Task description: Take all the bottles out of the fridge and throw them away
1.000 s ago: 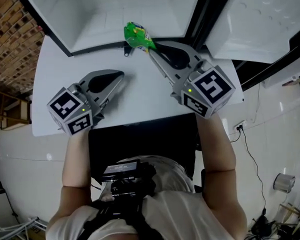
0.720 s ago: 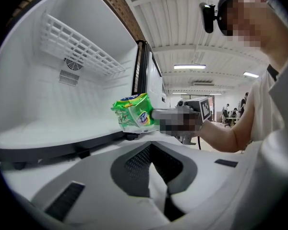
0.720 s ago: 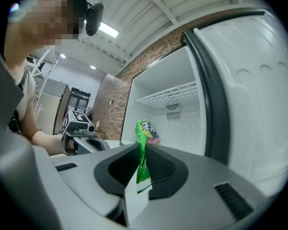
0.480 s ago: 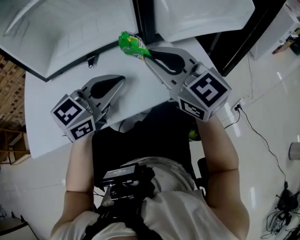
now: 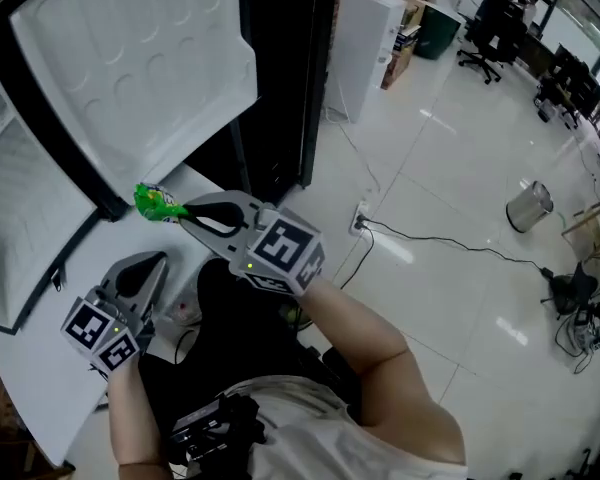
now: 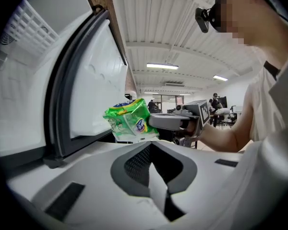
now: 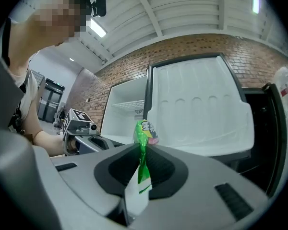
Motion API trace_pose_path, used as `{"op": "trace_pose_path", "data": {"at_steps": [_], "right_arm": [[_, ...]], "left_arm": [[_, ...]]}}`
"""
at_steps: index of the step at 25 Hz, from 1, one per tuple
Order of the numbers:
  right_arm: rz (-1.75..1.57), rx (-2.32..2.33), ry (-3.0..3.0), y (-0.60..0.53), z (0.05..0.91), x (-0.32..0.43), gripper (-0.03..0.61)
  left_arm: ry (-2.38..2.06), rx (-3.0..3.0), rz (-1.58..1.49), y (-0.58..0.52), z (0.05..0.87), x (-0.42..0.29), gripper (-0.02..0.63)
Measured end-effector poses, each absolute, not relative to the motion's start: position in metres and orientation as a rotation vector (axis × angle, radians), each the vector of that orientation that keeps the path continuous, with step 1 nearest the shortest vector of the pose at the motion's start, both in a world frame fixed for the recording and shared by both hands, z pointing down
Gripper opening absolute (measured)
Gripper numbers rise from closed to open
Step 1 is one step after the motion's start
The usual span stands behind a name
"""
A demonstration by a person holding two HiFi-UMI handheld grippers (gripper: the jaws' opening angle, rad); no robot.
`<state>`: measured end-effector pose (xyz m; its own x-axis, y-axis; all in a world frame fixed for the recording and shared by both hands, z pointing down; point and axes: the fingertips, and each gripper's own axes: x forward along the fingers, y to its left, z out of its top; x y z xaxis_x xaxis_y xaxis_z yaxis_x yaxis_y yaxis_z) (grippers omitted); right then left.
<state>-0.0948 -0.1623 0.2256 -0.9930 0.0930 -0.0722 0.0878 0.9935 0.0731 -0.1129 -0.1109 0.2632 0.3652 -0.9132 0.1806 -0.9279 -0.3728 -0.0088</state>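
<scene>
Right gripper [image 5: 185,211] is clamped on the flattened edge of a green packet [image 5: 158,203]; no bottle is seen. The packet projects straight ahead of the jaw tips, just below the lower corner of the open fridge door [image 5: 140,78]. Its long axis continues the gripper's own line, free end pointing toward that door. Left gripper [image 5: 152,260] is further from the door, jaws together and empty. Judgement: the right hand alone carries the packet for disposal.
</scene>
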Motion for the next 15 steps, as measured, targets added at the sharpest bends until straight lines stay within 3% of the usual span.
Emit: {"op": "trace_pose_path", "data": {"at_steps": [15], "right_arm": [[0.055, -0.191, 3.049, -0.229, 0.248, 0.028, 0.034]], "left_arm": [[-1.276, 2.766, 0.165, -0.173, 0.264, 0.026, 0.009]]}}
